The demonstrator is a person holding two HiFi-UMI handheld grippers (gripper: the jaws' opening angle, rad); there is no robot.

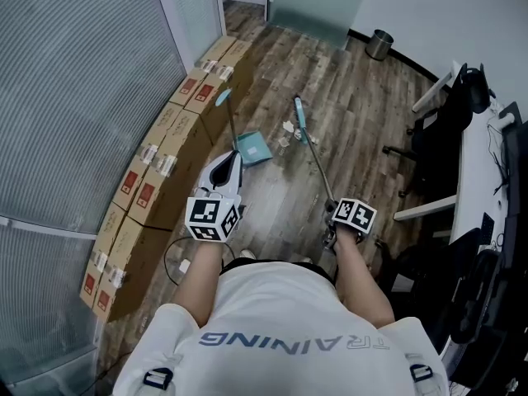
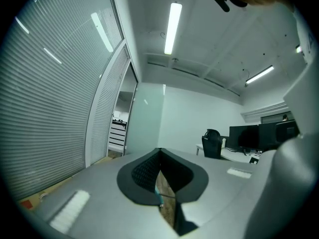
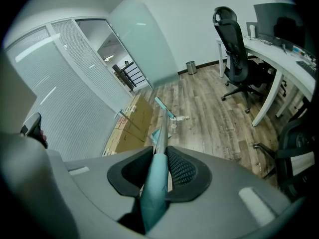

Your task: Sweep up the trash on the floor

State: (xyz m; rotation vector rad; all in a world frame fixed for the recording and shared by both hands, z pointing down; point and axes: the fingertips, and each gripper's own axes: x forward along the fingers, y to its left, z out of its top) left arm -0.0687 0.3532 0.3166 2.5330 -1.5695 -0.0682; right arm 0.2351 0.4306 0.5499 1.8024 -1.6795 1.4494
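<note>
Head view: I'm holding my left gripper (image 1: 229, 165) out level above the wood floor (image 1: 355, 106), its tip just beside the teal dustpan (image 1: 252, 148). The dustpan is sitting on the floor near the cardboard boxes (image 1: 157, 167), its long handle leaning toward them. My right gripper (image 1: 334, 213) is angling down and clamping the broom (image 1: 316, 159). The broom head is resting on the floor right by the trash (image 1: 289, 129), small pale bits lying just right of the dustpan. A metal bin (image 1: 379, 44) is standing well apart by the far wall.

Left gripper view: the jaws are pressing together, with nothing clearly gripped. Only a sliver of floor and a speck of teal are showing through the gap beneath. Blinds (image 2: 50, 108) are running along the left, and a desk (image 2: 239, 156) with monitors is ahead.

Right gripper view: the jaws are squeezing the broom's teal grip. The shaft is running out to the head beside the trash, with the dustpan just left of it. An office chair (image 3: 234, 59) is standing at the right.
</note>
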